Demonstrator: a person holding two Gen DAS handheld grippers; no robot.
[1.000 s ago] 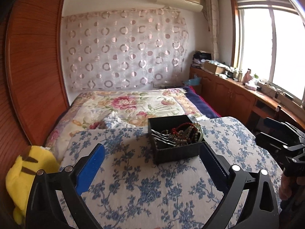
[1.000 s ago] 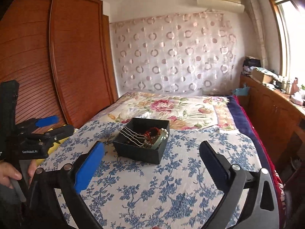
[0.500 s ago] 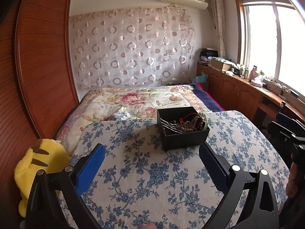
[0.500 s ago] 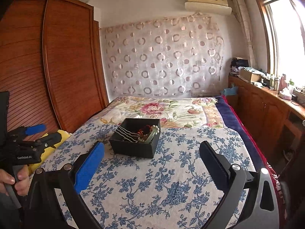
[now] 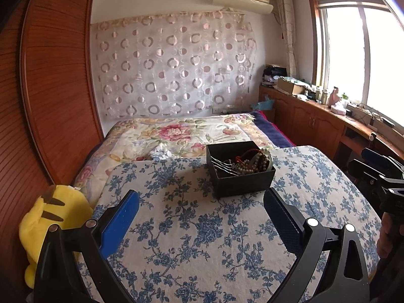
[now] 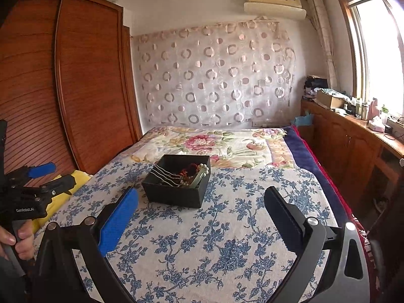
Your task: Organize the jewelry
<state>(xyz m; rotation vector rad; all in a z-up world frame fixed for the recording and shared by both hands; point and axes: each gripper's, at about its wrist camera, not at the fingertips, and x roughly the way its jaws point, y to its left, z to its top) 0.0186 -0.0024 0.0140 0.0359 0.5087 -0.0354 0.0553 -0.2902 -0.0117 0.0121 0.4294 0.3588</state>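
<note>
Left gripper point(image 5: 200, 202), right gripper point(image 6: 200, 199): both spread wide, empty, drawn farther back from the box than before. Black box point(image 5: 240, 168): on blue-floral cloth point(image 5: 202, 240), open-topped, holding tangled bead strands point(image 5: 252, 162) and silver chains.

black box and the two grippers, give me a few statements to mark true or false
1. The black box holds beaded jewelry. True.
2. The left gripper is shut on a necklace. False: its fingers are spread wide with nothing between them.
3. The box sits on the blue floral cloth. True.
4. The right gripper has its fingers inside the box. False: it is short of the box, open and empty.
5. The box has a lid on it. False: it is open at the top, with the jewelry showing.
</note>
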